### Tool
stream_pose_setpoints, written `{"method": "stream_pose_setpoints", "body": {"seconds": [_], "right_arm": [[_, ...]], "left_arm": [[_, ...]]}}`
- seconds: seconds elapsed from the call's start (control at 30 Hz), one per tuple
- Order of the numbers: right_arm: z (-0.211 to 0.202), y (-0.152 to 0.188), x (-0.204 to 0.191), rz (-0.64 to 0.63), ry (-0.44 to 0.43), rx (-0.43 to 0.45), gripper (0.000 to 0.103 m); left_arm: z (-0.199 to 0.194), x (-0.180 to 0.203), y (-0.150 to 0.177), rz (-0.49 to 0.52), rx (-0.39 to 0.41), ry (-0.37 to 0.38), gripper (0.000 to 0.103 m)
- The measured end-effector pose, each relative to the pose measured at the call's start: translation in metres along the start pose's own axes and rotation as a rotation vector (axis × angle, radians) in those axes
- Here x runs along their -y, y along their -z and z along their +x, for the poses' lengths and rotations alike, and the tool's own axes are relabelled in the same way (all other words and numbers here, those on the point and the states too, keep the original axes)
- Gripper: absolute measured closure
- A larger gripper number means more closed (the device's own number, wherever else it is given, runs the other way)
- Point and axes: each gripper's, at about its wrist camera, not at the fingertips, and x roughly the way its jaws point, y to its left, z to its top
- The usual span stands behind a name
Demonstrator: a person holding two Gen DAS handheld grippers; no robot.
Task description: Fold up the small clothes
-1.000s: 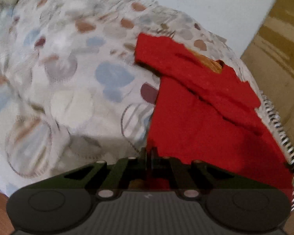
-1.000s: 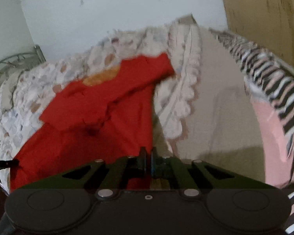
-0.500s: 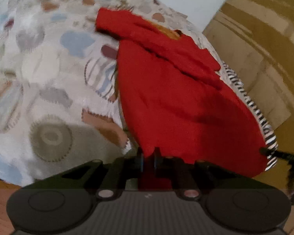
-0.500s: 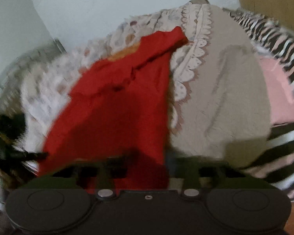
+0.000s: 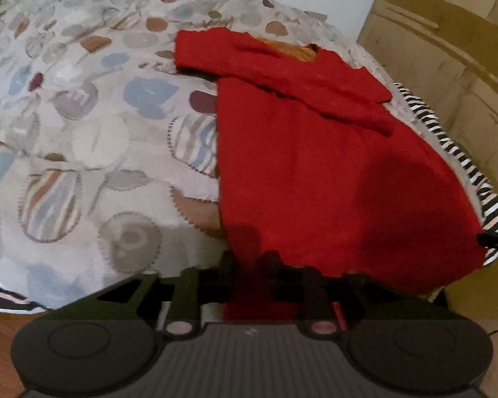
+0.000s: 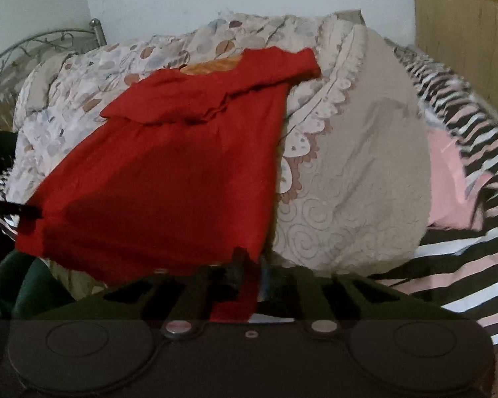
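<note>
patterned quilt (image 5: 93,126), red garment (image 5: 315,165) spread flat

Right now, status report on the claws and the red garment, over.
Left claw and right claw opening, red garment hem still between each. Garment flat on patterned quilt, sleeves folded in. Nothing blocking.

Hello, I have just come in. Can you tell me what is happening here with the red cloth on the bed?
A person holding a two-finger tool in each hand is folding a small red knit garment on a bed with a circle-patterned quilt. Its sleeves already lie folded across the chest. The left tool is at one bottom corner of the hem, the right tool at the other. Both tools' jaws are opening, with red fabric between them, so the hem is being let go.
</note>
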Motion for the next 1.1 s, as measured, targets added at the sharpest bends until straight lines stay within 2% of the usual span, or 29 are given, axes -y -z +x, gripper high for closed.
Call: {"method": "stream_pose_setpoints", "body": {"seconds": [0.07,0.1,0.17,0.27,0.37,0.47,0.67,0.7,0.77,0.8,0.83,0.87,1.0,1.1], "right_arm": [[-0.01,0.006,-0.009,-0.086,0.033,0.029,0.06],[-0.015,0.01,-0.015,-0.135,0.043,0.046,0.055],[-0.024,0.019,-0.029,-0.239,0.063,0.076,0.037],[-0.023,0.038,-0.054,-0.447,0.122,0.083,0.034],[-0.007,0.057,-0.075,-0.665,0.233,0.087,0.035],[0.017,0.073,-0.086,-0.829,0.344,0.118,0.037],[0.037,0.087,-0.096,-1.05,0.408,0.167,0.039],[0.037,0.089,-0.096,-1.074,0.394,0.162,0.045],[0.034,0.088,-0.097,-1.078,0.339,0.128,0.082],[0.031,0.086,-0.096,-1.064,0.326,0.12,0.083],[0.027,0.082,-0.094,-1.049,0.313,0.121,0.093],[0.023,0.075,-0.093,-1.019,0.294,0.118,0.099],[0.0,0.031,-0.087,-0.802,0.179,0.096,0.1],[-0.011,-0.008,-0.088,-0.696,0.105,0.075,0.101]], "left_arm": [[-0.004,0.001,0.004,-0.003,0.008,-0.03,0.045],[-0.007,0.003,0.005,-0.008,0.021,-0.044,0.039],[-0.012,0.009,0.008,-0.015,0.058,-0.069,0.015],[-0.019,0.022,0.013,0.013,0.111,-0.099,0.002],[-0.023,0.035,0.013,0.065,0.14,-0.114,0.001],[-0.026,0.046,0.012,0.098,0.164,-0.108,0.001],[-0.031,0.066,0.018,0.175,0.218,-0.058,0.001],[-0.029,0.07,0.02,0.19,0.22,-0.05,0.001],[-0.025,0.076,0.024,0.223,0.211,-0.035,0.001],[-0.024,0.079,0.026,0.242,0.206,-0.026,0.001],[-0.022,0.084,0.028,0.269,0.202,-0.013,0.001],[-0.021,0.089,0.031,0.3,0.204,-0.002,0.001],[-0.016,0.117,0.049,0.476,0.225,0.025,0.001],[-0.001,0.151,0.066,0.648,0.209,-0.012,0.001]]}}
